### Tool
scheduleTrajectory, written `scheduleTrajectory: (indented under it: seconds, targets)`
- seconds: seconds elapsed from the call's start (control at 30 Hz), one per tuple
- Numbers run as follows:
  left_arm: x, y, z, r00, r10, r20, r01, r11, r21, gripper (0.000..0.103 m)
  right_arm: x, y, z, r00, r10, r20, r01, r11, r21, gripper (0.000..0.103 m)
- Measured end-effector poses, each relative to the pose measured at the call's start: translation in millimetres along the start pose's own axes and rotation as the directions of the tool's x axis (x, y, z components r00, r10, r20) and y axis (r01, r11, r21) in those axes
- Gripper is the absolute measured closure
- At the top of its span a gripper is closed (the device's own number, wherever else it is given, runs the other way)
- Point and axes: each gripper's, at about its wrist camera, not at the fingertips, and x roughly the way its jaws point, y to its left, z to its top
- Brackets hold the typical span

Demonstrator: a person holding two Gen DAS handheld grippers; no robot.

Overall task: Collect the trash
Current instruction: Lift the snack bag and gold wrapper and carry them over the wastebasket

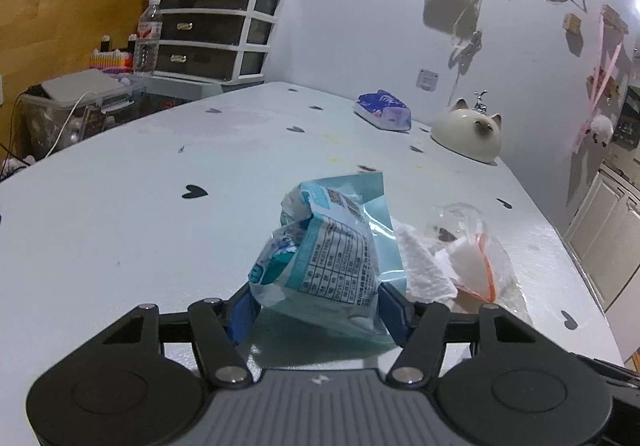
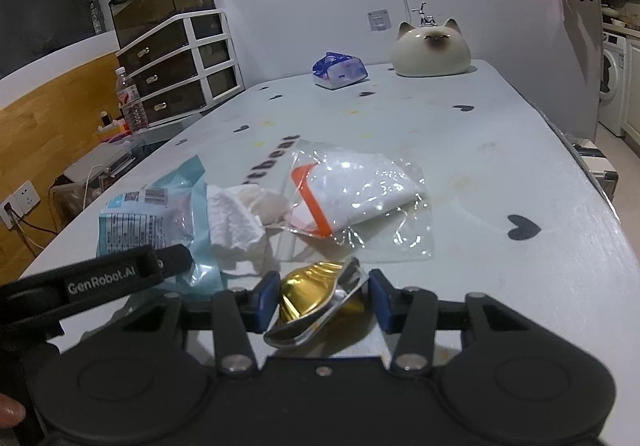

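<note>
Left gripper (image 1: pixel 316 310): fingers pinching the teal wrapper (image 1: pixel 332 258), which stands upright off the bench (image 1: pixel 120 246), long axis running away from the fingers. Right gripper (image 2: pixel 320 298): fingers clamped on the gold foil wrapper (image 2: pixel 316 302) at near edge; tissue (image 2: pixel 236 222) and clear zip bag (image 2: pixel 360 198) lie just beyond, btwn both grippers.

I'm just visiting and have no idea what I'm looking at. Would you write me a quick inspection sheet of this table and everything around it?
Surface: pale table printed with dark hearts.
Job's things: light blue snack wrapper; crumpled tissue; clear zip bag with orange strip; gold foil wrapper.
Clutter: blue tissue pack; cat-shaped ceramic, both at the far end.
Grippers: left tool closed on the snack wrapper; right tool closed on the foil wrapper.
Cables: white cable over a storage box beside the table.
Surroundings: drawer unit, water bottle, washing machine.
</note>
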Motion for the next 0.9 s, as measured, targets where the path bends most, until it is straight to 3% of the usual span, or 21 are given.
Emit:
scheduleTrajectory:
  seconds: [0.57,0.9]
  targets:
    - [-68.4,-21.7,-36.0,0.999,0.051,0.003,-0.051,0.997,0.062,0.04,-72.8,-24.5,-34.3,0.998,-0.041,0.056,0.041,0.999,0.007,0.054]
    - [-127.3,-26.3,-75.0,0.998,0.057,0.006,-0.057,0.996,0.066,0.04,-136.6,-32.7,-58.3,0.994,-0.04,0.101,0.049,0.995,-0.085,0.054]
